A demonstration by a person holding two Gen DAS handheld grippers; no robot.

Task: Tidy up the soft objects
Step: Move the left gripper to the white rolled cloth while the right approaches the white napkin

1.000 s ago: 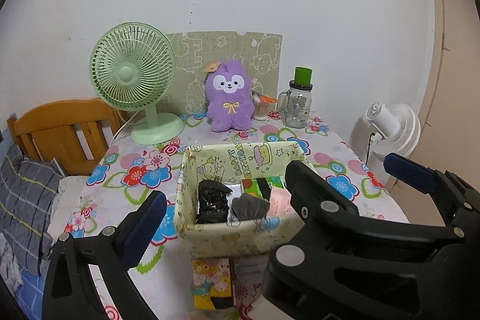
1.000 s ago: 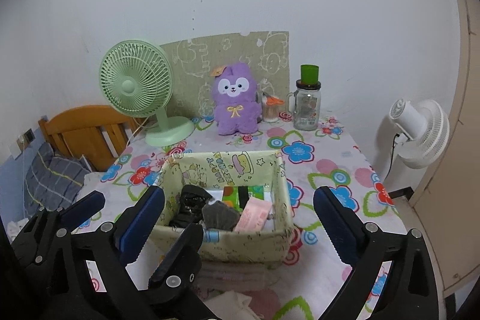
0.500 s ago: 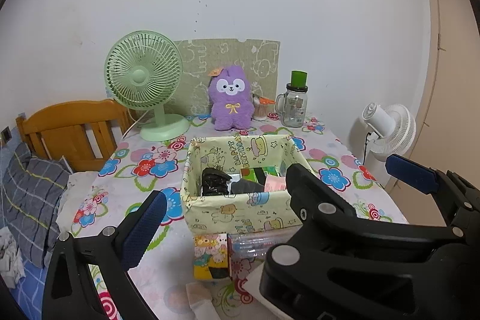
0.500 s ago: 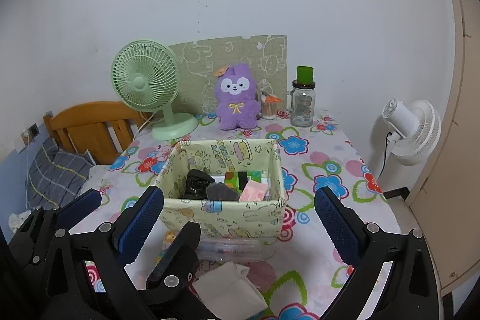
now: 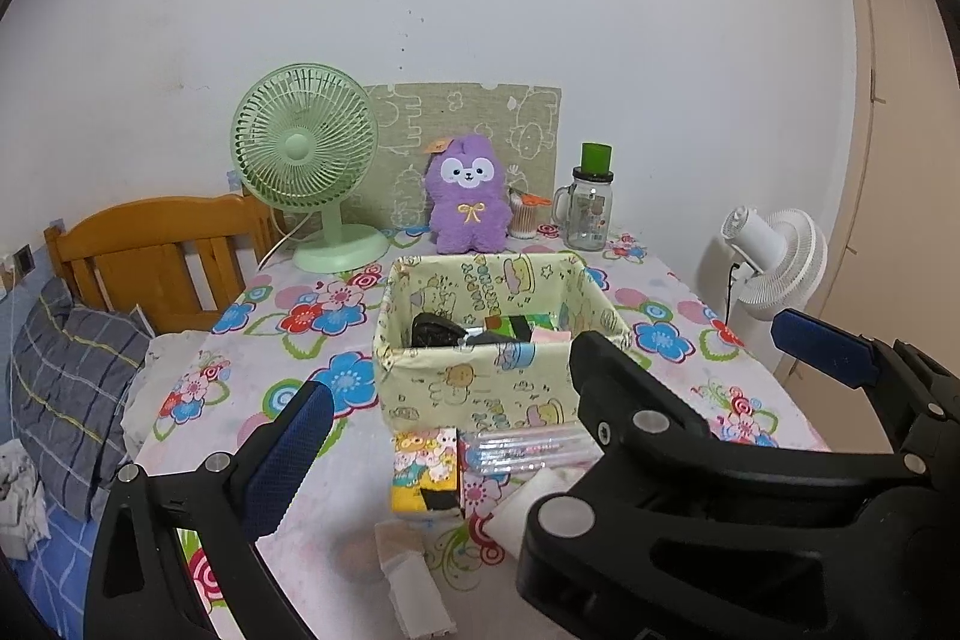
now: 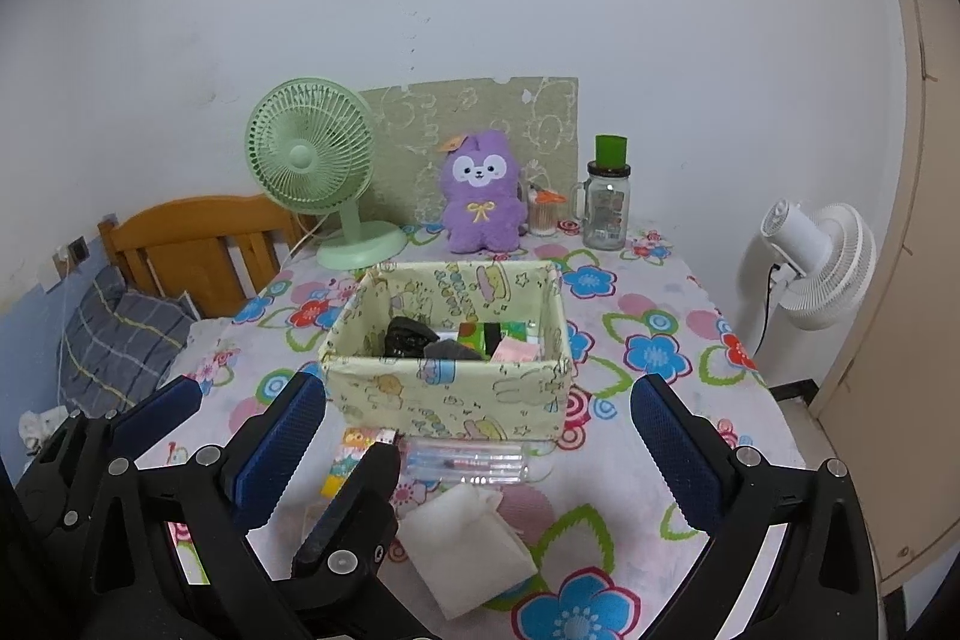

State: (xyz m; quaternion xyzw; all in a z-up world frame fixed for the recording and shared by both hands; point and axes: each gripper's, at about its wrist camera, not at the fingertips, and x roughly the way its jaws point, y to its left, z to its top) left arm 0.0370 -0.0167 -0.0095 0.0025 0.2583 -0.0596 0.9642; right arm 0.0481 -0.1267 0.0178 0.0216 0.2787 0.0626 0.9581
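Grippers (image 5: 546, 388) (image 6: 477, 430) both gape empty; only right wrist view shows white pouch (image 6: 468, 544) whole.

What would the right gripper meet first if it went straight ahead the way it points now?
Probably the fabric box: it sits dead ahead between the open fingers of the right gripper. The clear pencil case and white cloth lie nearer but lower on the table, so depth is uncertain.

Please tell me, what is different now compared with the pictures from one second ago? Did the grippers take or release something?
Both grippers, left gripper and right gripper, pulled back from the fabric box, so the white cloth, clear pencil case and yellow packet in front of it came into view. Nothing was taken or released: both stayed open and empty. The box contents, purple plush and green fan did not move.
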